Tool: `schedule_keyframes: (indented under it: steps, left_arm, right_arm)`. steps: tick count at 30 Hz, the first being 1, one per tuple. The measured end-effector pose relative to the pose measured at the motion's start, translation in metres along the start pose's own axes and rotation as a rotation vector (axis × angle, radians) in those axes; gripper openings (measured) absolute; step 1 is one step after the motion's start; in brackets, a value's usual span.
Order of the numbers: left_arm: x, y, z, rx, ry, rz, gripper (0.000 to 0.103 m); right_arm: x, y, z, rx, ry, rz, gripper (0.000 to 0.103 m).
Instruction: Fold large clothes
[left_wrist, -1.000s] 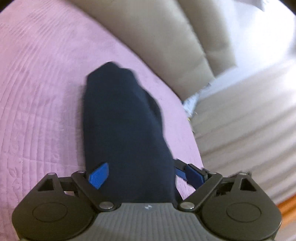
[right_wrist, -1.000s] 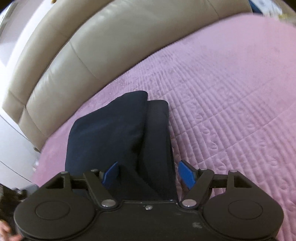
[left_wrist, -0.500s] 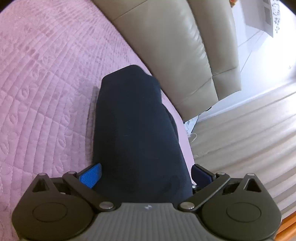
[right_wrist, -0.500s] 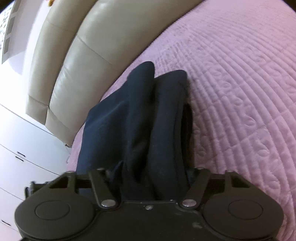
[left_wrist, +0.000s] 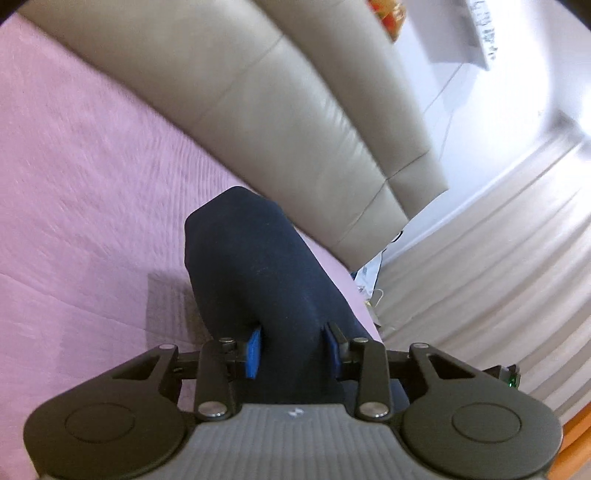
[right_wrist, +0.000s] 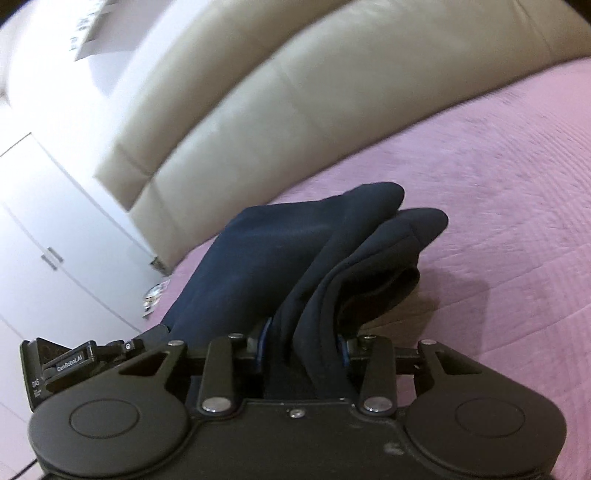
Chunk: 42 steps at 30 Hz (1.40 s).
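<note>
A folded navy garment (left_wrist: 255, 269) runs forward from my left gripper (left_wrist: 293, 347), whose blue pads are shut on its near end. In the right wrist view the same navy garment (right_wrist: 295, 258) shows as several stacked layers, and my right gripper (right_wrist: 303, 347) is shut on their near end. The garment is lifted off the pink quilted bed cover (left_wrist: 74, 192) and casts a shadow on it. The far end hangs free in both views.
A beige padded headboard (left_wrist: 295, 110) stands behind the bed, also in the right wrist view (right_wrist: 295, 110). White cabinet doors (right_wrist: 44, 251) are at the left there. Pale curtains (left_wrist: 480, 277) hang at the right of the left wrist view. The other gripper's body (right_wrist: 55, 365) shows at the lower left.
Both grippers went from open around the garment to shut on it. They then lifted it and tilted up, so more of the headboard shows.
</note>
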<state>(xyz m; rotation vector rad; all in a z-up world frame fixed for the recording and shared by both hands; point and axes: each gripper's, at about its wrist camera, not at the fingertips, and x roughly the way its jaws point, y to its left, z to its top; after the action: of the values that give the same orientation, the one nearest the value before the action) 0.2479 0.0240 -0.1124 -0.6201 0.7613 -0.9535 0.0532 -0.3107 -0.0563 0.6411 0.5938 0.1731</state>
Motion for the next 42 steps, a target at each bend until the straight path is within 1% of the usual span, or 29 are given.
schedule_keyframes:
  steps: [3,5,8,10,11,12,13,14,15,16,17,18,19,20,22,24,25,26,27,28,29,30,31,32,35,37,39,41,42]
  left_arm:
    - [-0.055,-0.01,-0.001,0.055,-0.022,0.018,0.037]
    - [-0.087,-0.01,-0.006,0.082,-0.024,0.043,0.038]
    - [-0.112,0.0,-0.018,0.1,-0.016,0.078,0.038]
    - [-0.116,0.016,-0.032,0.136,-0.011,0.117,0.038]
    - [-0.113,0.027,-0.041,0.159,-0.012,0.161,0.038]
    - [-0.107,0.036,-0.048,0.171,-0.004,0.229,0.035]
    - [-0.101,0.048,-0.054,0.166,0.015,0.316,0.028]
    - [-0.099,0.056,-0.058,0.157,0.041,0.363,0.019]
    - [-0.104,0.059,-0.058,0.146,0.035,0.354,0.021]
    - [-0.112,0.057,-0.055,0.134,0.012,0.352,0.02]
    - [-0.121,0.051,-0.049,0.145,-0.018,0.369,0.02]
    - [-0.129,0.044,-0.044,0.164,-0.045,0.376,0.02]
    - [-0.138,0.035,-0.039,0.183,-0.069,0.361,0.02]
    - [-0.145,0.026,-0.037,0.196,-0.083,0.335,0.02]
    - [-0.151,0.007,-0.039,0.226,-0.072,0.284,0.02]
    - [-0.145,-0.006,-0.052,0.252,-0.002,0.241,0.02]
    - [-0.139,-0.011,-0.063,0.266,0.048,0.223,0.02]
    - [-0.131,-0.015,-0.073,0.276,0.084,0.216,0.02]
    - [-0.125,-0.017,-0.084,0.284,0.128,0.216,0.02]
    - [-0.118,-0.017,-0.094,0.284,0.183,0.228,0.02]
    - [-0.113,-0.018,-0.103,0.289,0.234,0.249,0.02]
    - [-0.108,-0.02,-0.112,0.316,0.28,0.291,0.019]
    - [-0.108,-0.022,-0.117,0.346,0.3,0.328,0.019]
    - [-0.11,-0.026,-0.123,0.379,0.308,0.365,0.019]
    - [-0.128,-0.047,-0.121,0.392,0.276,0.384,0.02]
    - [-0.139,-0.075,-0.118,0.442,0.239,0.418,0.021]
    - [-0.16,-0.106,-0.117,0.519,0.202,0.478,0.023]
    - [-0.185,-0.137,-0.113,0.559,0.154,0.518,0.025]
    - [-0.2,-0.152,-0.109,0.561,0.12,0.529,0.03]
  right_arm:
    - [-0.002,0.034,-0.027,-0.009,-0.001,-0.001,0.046]
    - [0.004,0.047,-0.047,-0.025,0.003,-0.035,0.046]
    - [0.026,0.039,-0.075,-0.01,0.038,-0.101,0.046]
    - [0.048,0.021,-0.092,0.025,0.101,-0.179,0.049]
    - [0.056,0.009,-0.1,0.059,0.138,-0.215,0.058]
    - [0.055,-0.001,-0.106,0.108,0.134,-0.189,0.071]
    - [0.045,-0.002,-0.108,0.136,0.11,-0.178,0.071]
    - [0.038,-0.002,-0.106,0.154,0.092,-0.19,0.074]
    - [0.03,0.003,-0.101,0.153,0.085,-0.207,0.076]
    - [0.024,0.009,-0.095,0.141,0.083,-0.211,0.076]
    - [0.016,0.019,-0.09,0.116,0.08,-0.197,0.076]
    - [0.012,0.029,-0.086,0.084,0.073,-0.187,0.079]
    - [0.01,0.042,-0.085,0.04,0.06,-0.197,0.079]
    - [0.008,0.057,-0.086,-0.016,0.045,-0.228,0.079]
    - [0.013,0.079,-0.095,-0.088,0.049,-0.266,0.079]
    - [0.028,0.097,-0.108,-0.163,0.085,-0.301,0.078]
    - [0.035,0.097,-0.114,-0.196,0.123,-0.319,0.076]
    - [0.041,0.097,-0.123,-0.215,0.157,-0.348,0.072]
    - [0.041,0.095,-0.126,-0.206,0.159,-0.359,0.07]
    - [0.036,0.091,-0.129,-0.18,0.16,-0.36,0.067]
    - [0.031,0.086,-0.131,-0.142,0.17,-0.372,0.047]
    - [0.029,0.084,-0.13,-0.116,0.183,-0.416,0.027]
    - [0.025,0.083,-0.13,-0.099,0.192,-0.461,0.023]
    - [0.019,0.082,-0.13,-0.078,0.194,-0.483,0.023]
    - [-0.011,0.103,-0.131,-0.038,0.154,-0.43,0.023]
    - [-0.031,0.134,-0.128,-0.074,0.12,-0.429,0.027]
    - [-0.049,0.172,-0.126,-0.135,0.078,-0.433,0.06]
    - [-0.07,0.205,-0.127,-0.192,0.027,-0.407,0.076]
    - [-0.076,0.219,-0.127,-0.22,0.02,-0.393,0.078]
